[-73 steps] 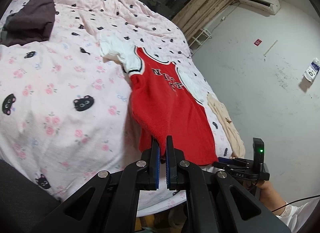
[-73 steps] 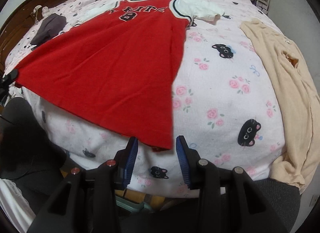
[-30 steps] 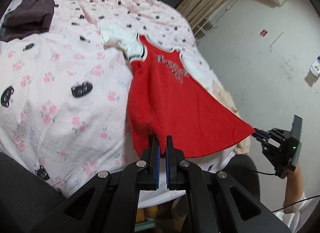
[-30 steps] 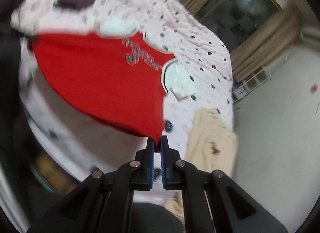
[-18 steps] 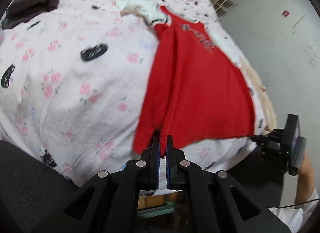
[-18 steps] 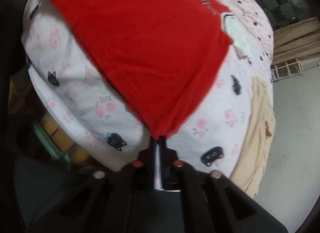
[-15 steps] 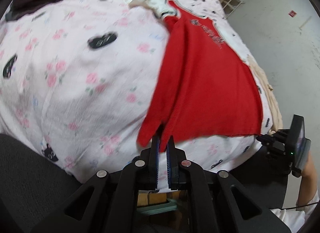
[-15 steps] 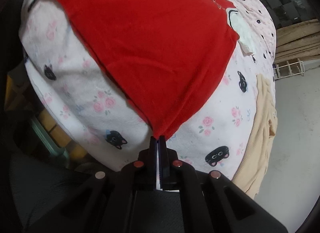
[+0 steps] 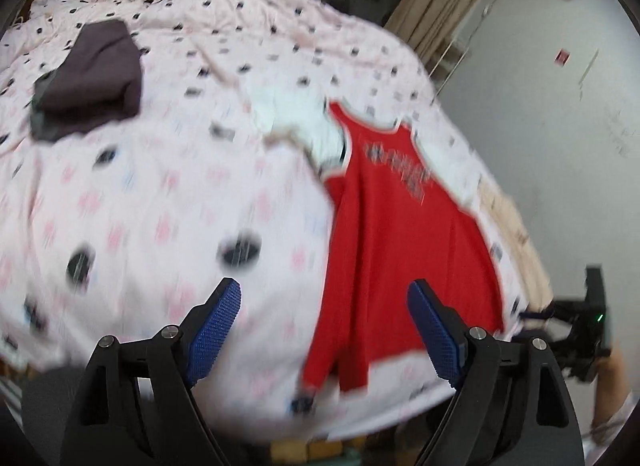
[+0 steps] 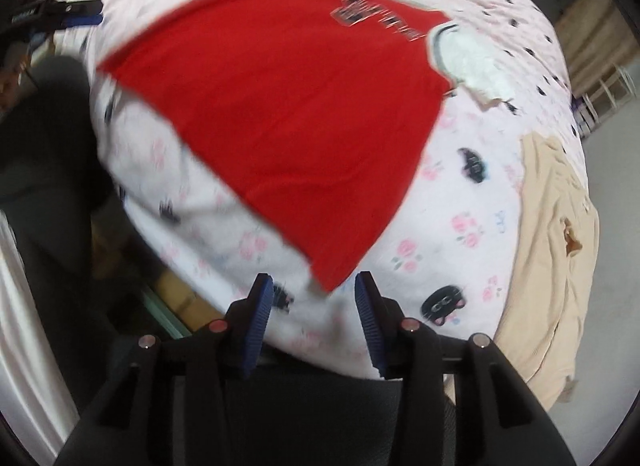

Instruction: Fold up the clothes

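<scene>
Left wrist view: the left tool point(image 9: 324, 322) hangs over the near edge of the bed point(image 9: 160, 201), its blue pads spread wide and opening, nothing pinched between them. The red jersey point(image 9: 392, 250) lies flat on the pink cat-print bedding, collar toward the far side, its hem corner drooping over the bed edge between the pads but clear of both. A dark garment point(image 9: 92, 81) lies bunched at the far left; the right tool point(image 9: 580, 318) shows at the right margin, near the jersey's other hem corner.

Right wrist view: the right tool point(image 10: 314, 306) has its pads parted and opening; the jersey's point(image 10: 288, 101) hem corner lies just beyond them, ungripped. A beige garment point(image 10: 556, 250) lies at the right edge of the bed point(image 10: 460, 234).
</scene>
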A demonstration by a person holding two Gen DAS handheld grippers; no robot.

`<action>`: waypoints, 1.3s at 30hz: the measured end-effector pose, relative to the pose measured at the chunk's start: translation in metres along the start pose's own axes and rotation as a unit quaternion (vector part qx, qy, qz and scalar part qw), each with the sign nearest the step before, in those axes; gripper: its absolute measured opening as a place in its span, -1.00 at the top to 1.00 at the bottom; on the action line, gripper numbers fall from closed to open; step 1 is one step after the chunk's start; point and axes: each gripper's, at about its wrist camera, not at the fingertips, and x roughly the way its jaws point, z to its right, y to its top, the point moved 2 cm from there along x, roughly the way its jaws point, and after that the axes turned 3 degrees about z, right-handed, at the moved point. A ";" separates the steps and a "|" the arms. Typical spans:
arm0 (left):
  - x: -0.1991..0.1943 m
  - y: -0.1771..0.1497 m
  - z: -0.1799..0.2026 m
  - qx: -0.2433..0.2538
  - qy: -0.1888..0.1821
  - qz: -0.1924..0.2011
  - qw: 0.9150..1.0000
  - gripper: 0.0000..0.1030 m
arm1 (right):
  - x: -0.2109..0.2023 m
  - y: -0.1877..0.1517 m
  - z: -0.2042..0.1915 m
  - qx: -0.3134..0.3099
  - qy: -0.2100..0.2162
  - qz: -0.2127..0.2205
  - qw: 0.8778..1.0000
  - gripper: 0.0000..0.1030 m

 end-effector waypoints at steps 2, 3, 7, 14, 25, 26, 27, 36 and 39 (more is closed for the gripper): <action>0.017 0.016 -0.001 0.001 -0.008 -0.003 1.000 -0.59 | 0.000 0.007 0.010 0.018 -0.004 0.007 1.000 0.15; 0.028 0.023 -0.002 0.003 -0.014 -0.008 1.000 -0.59 | 0.000 0.010 0.015 0.027 -0.007 0.010 1.000 0.15; 0.074 0.050 -0.001 -0.005 -0.048 -0.026 0.999 -0.55 | 0.000 0.020 0.022 0.039 -0.015 0.015 0.999 0.15; 0.129 0.077 -0.001 -0.046 -0.089 -0.049 0.994 0.19 | 0.006 0.017 0.026 0.041 -0.022 0.010 0.999 0.15; 0.148 0.075 -0.018 -0.070 -0.034 -0.073 0.994 0.19 | 0.005 0.016 0.037 0.051 -0.023 0.013 0.998 0.15; 0.149 0.075 -0.017 -0.068 -0.035 -0.076 0.994 0.19 | 0.005 0.016 0.038 0.052 -0.022 0.014 0.998 0.15; 0.150 0.074 -0.016 -0.065 -0.036 -0.078 0.994 0.19 | 0.006 0.017 0.038 0.051 -0.021 0.014 0.998 0.14; 0.155 0.079 -0.020 -0.041 -0.008 -0.078 0.996 0.82 | 0.002 0.026 0.034 0.040 -0.023 0.023 0.999 0.15; 0.150 0.084 -0.025 -0.038 0.001 -0.067 0.997 0.83 | 0.000 0.025 0.035 0.044 -0.022 0.024 0.999 0.15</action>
